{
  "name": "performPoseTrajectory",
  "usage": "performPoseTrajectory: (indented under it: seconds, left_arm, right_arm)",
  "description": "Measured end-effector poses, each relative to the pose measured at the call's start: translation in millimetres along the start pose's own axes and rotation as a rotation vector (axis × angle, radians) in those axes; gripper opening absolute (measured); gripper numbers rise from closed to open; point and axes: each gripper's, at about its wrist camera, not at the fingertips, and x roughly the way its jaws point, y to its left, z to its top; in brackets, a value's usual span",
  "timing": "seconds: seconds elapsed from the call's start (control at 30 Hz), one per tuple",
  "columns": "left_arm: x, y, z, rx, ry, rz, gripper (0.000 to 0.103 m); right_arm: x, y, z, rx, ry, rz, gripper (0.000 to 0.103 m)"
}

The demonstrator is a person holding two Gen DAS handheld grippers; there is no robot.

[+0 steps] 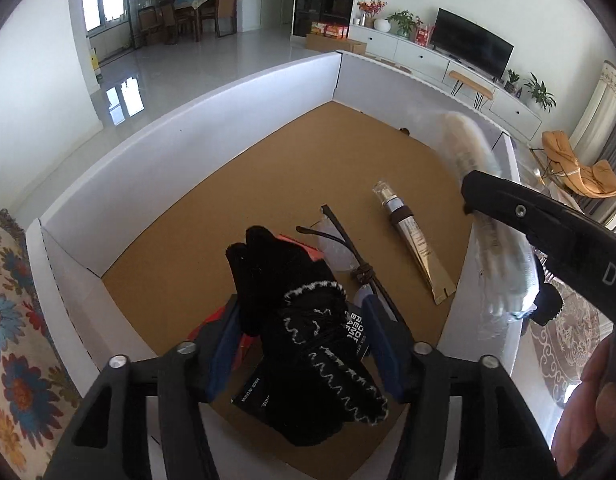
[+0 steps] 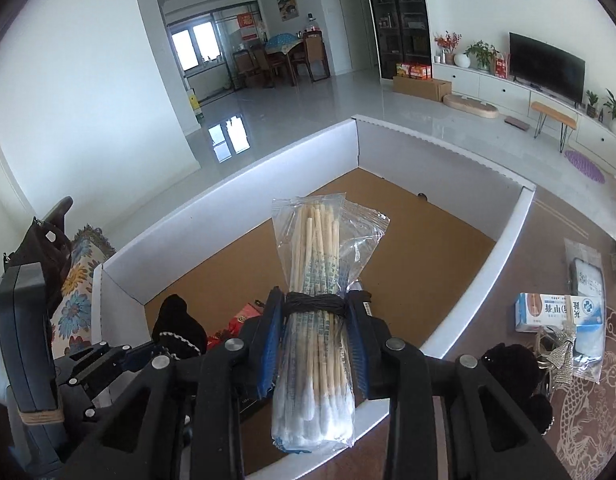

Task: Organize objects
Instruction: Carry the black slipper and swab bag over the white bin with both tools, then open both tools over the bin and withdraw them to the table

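A white cardboard box (image 1: 188,152) with a brown floor lies open; it also shows in the right wrist view (image 2: 244,200). My left gripper (image 1: 304,320) is shut on black knit gloves (image 1: 308,320) low inside the box, above a red packet (image 1: 300,248). My right gripper (image 2: 315,332) is shut on a bagged bundle of cotton swabs (image 2: 315,280), held over the box's near right wall; the bundle appears blurred in the left wrist view (image 1: 495,248). A gold tube (image 1: 411,236) and dark-framed glasses (image 1: 347,252) lie on the box floor.
To the right of the box, on a patterned rug (image 2: 587,408), lie a blue-and-white medicine box (image 2: 555,312), a clear packet (image 2: 587,276) and a black fuzzy item (image 2: 515,372). A floral cushion (image 1: 8,320) lies left of the box.
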Motion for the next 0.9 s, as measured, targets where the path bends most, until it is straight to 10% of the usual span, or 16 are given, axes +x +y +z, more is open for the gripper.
performPoseTrajectory:
  seconds: [0.1, 0.27, 0.43, 0.67, 0.9]
  left_arm:
    - [-8.0, 1.1, -0.6, -0.013, -0.045, 0.006, 0.101]
    - [-17.6, 5.6, -8.5, -0.036, -0.098, 0.019, 0.102]
    - [-45.2, 2.7, -30.9, -0.089, -0.220, -0.033, 0.102]
    - [-89.4, -51.3, -65.2, -0.029, -0.340, -0.210, 0.102]
    - [-113.8, -156.6, -112.8, 0.295, -0.333, -0.369, 0.102]
  right_arm:
    - [-1.7, -10.1, -15.4, 0.061, -0.027, -0.007, 0.067]
    - [-56.5, -35.7, -47.6, 0.062, -0.148, -0.030, 0.072]
    - [-128.3, -85.3, -117.5, 0.043, -0.265, -0.225, 0.099]
    - [-181.1, -206.6, -238.1, 0.254, -0.118, -0.508, 0.099]
    - [-202.9, -254.3, -295.0, 0.398, -0.032, -0.606, 0.099]
